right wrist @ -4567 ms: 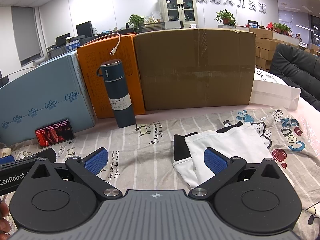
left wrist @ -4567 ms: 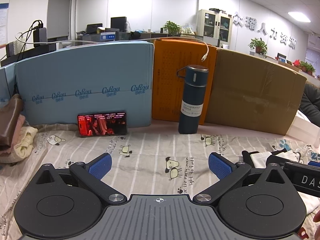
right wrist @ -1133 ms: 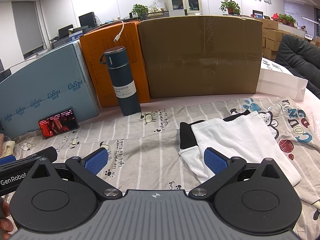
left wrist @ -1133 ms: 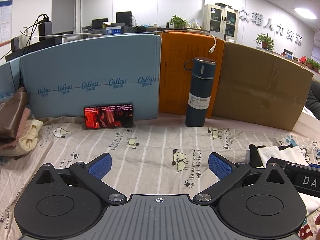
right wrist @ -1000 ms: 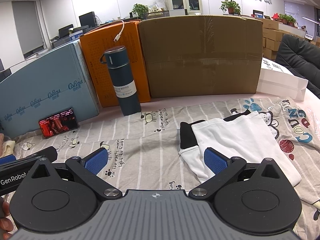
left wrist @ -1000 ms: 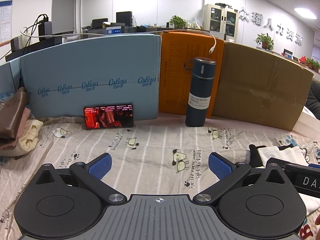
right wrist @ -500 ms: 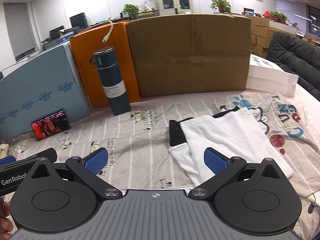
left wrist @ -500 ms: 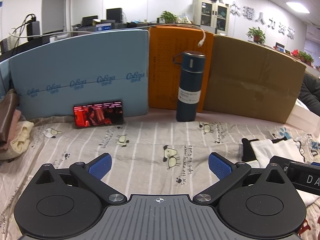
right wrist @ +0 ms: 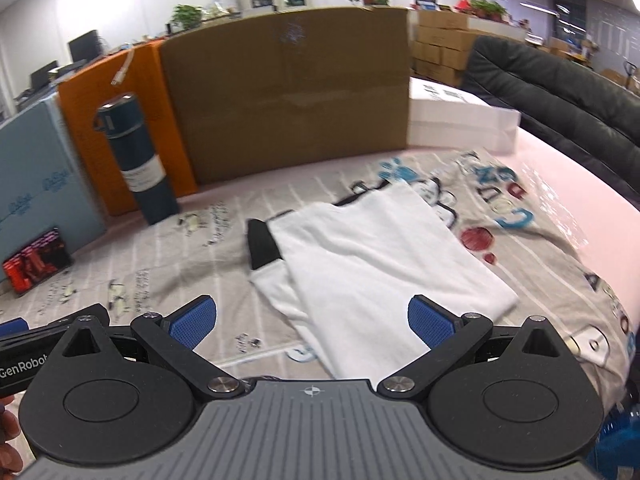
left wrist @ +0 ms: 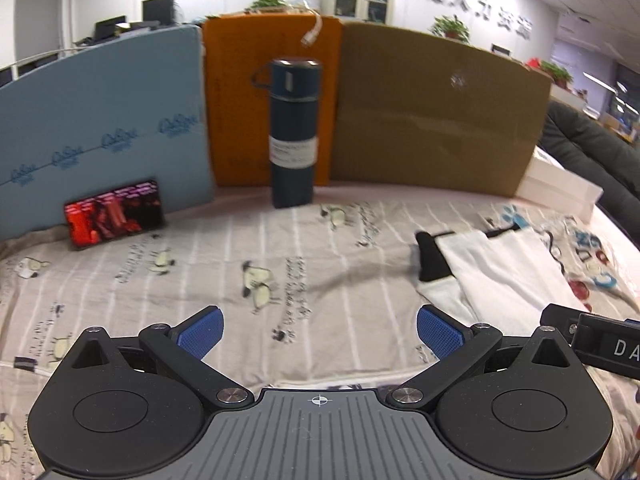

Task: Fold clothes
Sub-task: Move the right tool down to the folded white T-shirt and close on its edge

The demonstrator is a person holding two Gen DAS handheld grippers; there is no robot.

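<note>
Looking from left to right across the table, we see our left gripper (left wrist: 318, 330) with its blue pads (left wrist: 199, 333) spread wide apart, holding nothing, above the grey striped sheet (left wrist: 280, 264) with cartoon prints that covers the table. In the left wrist view, a phone (left wrist: 115, 213) with a red screen leans at 10 o'clock against a light blue foam panel (left wrist: 100, 128). Next to that panel stands an orange board (left wrist: 236, 100), and a dark blue vacuum bottle (left wrist: 294, 136) stands upright at 12 o'clock just in front of it. A brown cardboard sheet (left wrist: 432, 112) closes the back from 12 to 2 o'clock.

The white garment (right wrist: 372, 264) lies flat on the sheet, partly folded, with a black piece (right wrist: 262, 246) showing at its left edge. In the left wrist view it sits at 2 o'clock, near the right pad of our left gripper but not between the pads. In the right wrist view it lies straight ahead at 12 o'clock, and its near edge reaches into the gap of our right gripper (right wrist: 312, 322), whose blue pads (right wrist: 430, 326) are also wide apart and grip nothing. We cannot tell whether either pad touches the cloth.

Farther right, colourful letters (right wrist: 504, 204) are printed on the sheet at 1 o'clock, a white box (right wrist: 460, 120) rests beyond it, and a black sofa (right wrist: 560, 104) fills the 2 o'clock side.
</note>
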